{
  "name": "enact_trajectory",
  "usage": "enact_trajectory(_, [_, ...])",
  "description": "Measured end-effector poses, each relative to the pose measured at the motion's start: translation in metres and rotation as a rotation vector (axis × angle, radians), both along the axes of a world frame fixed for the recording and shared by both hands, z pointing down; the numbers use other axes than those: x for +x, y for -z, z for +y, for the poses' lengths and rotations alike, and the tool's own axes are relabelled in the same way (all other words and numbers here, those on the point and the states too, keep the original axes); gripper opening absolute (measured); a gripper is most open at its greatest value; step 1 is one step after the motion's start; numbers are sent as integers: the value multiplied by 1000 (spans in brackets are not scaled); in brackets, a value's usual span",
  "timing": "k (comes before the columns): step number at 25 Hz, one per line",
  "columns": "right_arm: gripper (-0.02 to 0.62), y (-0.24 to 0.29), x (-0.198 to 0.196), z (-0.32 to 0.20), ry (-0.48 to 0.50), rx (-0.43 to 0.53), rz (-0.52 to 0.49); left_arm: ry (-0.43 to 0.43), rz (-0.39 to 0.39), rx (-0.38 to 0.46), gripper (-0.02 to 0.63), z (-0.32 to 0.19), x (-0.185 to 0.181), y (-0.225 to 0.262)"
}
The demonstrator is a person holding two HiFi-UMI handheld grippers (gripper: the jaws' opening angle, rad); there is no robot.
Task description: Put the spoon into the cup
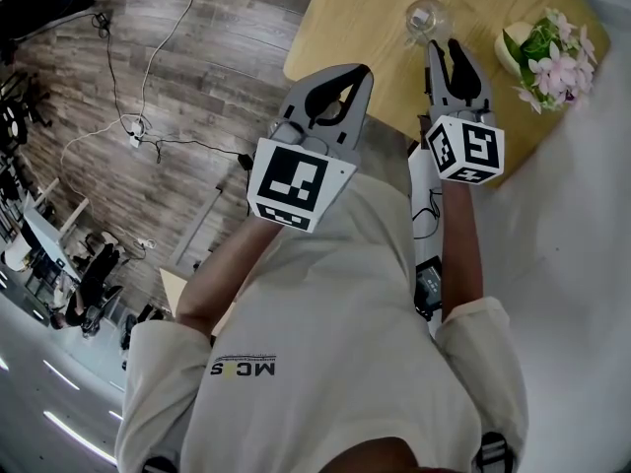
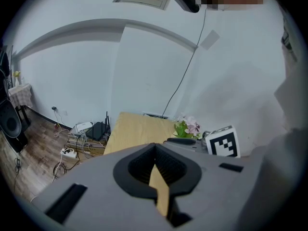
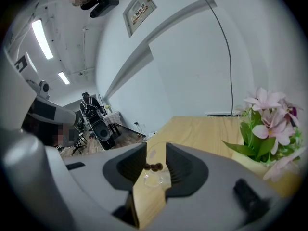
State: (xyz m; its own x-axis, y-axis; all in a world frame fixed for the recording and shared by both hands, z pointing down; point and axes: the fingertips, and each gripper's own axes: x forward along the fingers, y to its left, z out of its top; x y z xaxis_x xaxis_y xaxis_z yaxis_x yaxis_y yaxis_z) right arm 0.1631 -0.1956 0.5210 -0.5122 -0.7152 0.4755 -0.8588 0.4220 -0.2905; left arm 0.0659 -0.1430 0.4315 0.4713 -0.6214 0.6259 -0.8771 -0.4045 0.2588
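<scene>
A clear glass cup (image 1: 426,16) stands on the light wooden table (image 1: 355,18) near its far side. In the right gripper view the cup (image 3: 153,178) shows through the gap between the jaws, with small dark lumps at its rim. No spoon shows in any view. My right gripper (image 1: 445,47) hangs just short of the cup, slightly open and empty. My left gripper (image 1: 361,71) is over the table's near edge, left of the cup, tips together with nothing held. In their own views the right gripper (image 3: 156,150) is parted and the left gripper (image 2: 155,148) shut.
A pot of pink flowers (image 1: 547,52) stands at the table's right end, close to my right gripper. Cables and a power strip (image 1: 133,138) lie on the wooden floor to the left. Routers and cords (image 2: 91,129) sit by the wall.
</scene>
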Motion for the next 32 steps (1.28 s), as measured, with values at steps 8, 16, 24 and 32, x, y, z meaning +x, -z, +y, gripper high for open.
enact_trajectory(8, [120,14,3,9,-12,10,-11,-13,8,20,11,5,3,10])
enact_trajectory(16, [70,54,0,21,34,118,31,-10,19,63,11,8,0,24])
enact_trajectory(24, [44,107,2,33,85,191,85,9,46,116,11,10,-8,49])
enact_trajectory(32, [43,136,8,43,74,216,90,25,70,170,11,8,-12,73])
